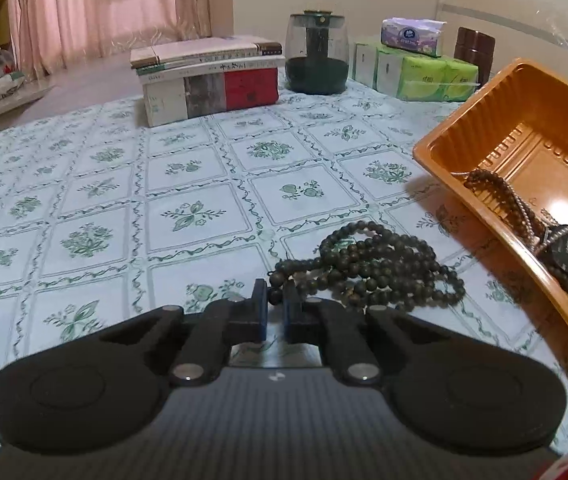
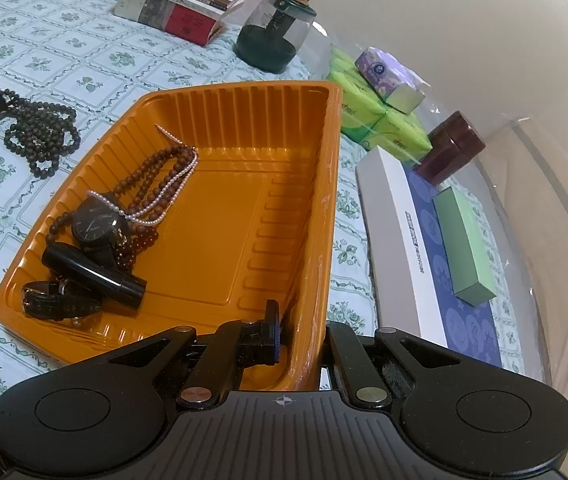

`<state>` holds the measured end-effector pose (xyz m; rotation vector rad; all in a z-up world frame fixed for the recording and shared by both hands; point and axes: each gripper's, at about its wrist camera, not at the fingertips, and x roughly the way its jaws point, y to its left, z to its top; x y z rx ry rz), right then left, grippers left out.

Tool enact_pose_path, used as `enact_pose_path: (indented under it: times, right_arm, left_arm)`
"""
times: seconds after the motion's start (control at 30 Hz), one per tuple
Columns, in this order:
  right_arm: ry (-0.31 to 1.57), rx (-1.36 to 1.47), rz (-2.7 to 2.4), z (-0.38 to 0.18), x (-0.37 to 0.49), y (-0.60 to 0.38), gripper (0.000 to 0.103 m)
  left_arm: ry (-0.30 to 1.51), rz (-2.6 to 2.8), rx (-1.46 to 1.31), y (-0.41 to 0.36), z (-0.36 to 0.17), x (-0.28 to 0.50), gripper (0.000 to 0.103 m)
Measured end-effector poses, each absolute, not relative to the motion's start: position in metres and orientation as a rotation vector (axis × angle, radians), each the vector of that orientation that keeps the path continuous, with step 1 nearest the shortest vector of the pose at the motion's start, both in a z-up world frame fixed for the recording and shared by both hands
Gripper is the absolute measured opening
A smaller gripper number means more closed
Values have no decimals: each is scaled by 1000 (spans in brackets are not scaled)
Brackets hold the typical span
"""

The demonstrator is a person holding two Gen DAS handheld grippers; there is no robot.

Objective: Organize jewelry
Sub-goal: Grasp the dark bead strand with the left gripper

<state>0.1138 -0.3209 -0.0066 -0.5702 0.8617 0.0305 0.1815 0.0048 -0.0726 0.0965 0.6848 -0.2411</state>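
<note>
Left tool (image 1: 275, 294) first: it sits at the six o'clock edge of the dark bead necklace (image 1: 380, 266), its two blue pads clenched on a strand at the near end of the pile, so the pick-up step is in hand. The beads lie heaped on the floral desk (image 1: 164, 184), not yet lifted, with the orange tray (image 1: 464, 128) just beside them at three o'clock. Over on the right, the right tool (image 2: 300, 332) is clamped on the tray's near wall, one finger inside and one outside, and the tray looks tipped up toward the beads. Inside, at nine o'clock, lie a black watch (image 2: 98, 224), brown beads (image 2: 152, 176), a pearl strand (image 2: 172, 184) and a black tube (image 2: 92, 276). Next, I judge, the left must lift high enough that the trailing loops clear the rim, then carry them toward three o'clock into the tray.
</note>
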Motion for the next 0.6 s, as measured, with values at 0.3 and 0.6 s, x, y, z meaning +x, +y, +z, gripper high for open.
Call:
enact_pose_path:
  times: [0.3,0.6]
  right_arm:
    - [852,-580,29,-6,110,-318,5]
    - [852,-579,27,-5,109,-317,5]
  left_arm:
    - [633,-196,78,39,-47,142,6]
    - [694,-138,113,62,-58,130,9]
